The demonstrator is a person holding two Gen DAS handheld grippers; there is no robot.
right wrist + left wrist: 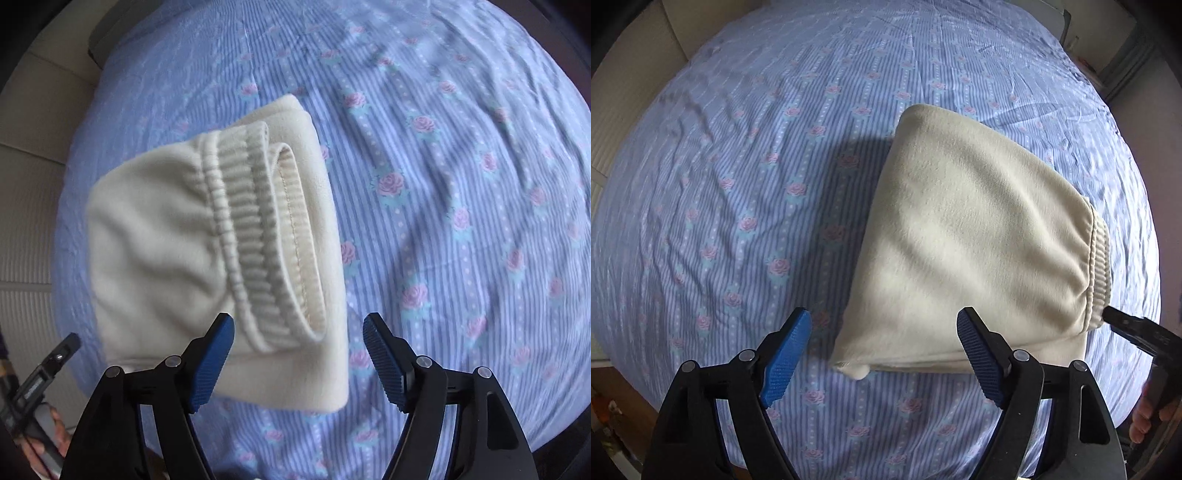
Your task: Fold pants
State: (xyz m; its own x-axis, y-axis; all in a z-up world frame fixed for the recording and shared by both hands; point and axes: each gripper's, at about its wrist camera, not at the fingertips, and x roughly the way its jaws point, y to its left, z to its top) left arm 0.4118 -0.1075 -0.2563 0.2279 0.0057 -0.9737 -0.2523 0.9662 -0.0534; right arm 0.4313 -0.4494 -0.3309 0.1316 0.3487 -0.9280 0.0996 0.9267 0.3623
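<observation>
Left wrist view: the cream fleece pants [967, 236], folded into a thick bundle, lie on the bed's blue striped sheet with pink roses [738, 184], ribbed waistband turned toward the right edge.
Left claw: the left claw [884, 356] hangs over the bundle's near corner with its blue pads spread wide — nothing between them, no pad pressing the cloth.
Neighbour: a dark tip of the other tool pokes in just beside the waistband at the right.
Right wrist view: here the ribbed waistband [266, 236] sits on top, its cuff gaping open in a loop, the folded layer beneath jutting out to the right.
Right claw: the right claw [299, 356] stands spread too, empty, poised above the bundle's near edge — the left pad overlaps the fabric in view, though whether it touches I cannot tell.
Risk one: that springy waistband looks ready to flop back, loosening the top fold.
Risk two: a pad dragging across the soft fleece could pull the layers askew.
Risk three: the loose sheet may wrinkle under any nudge and shift the bundle.
</observation>
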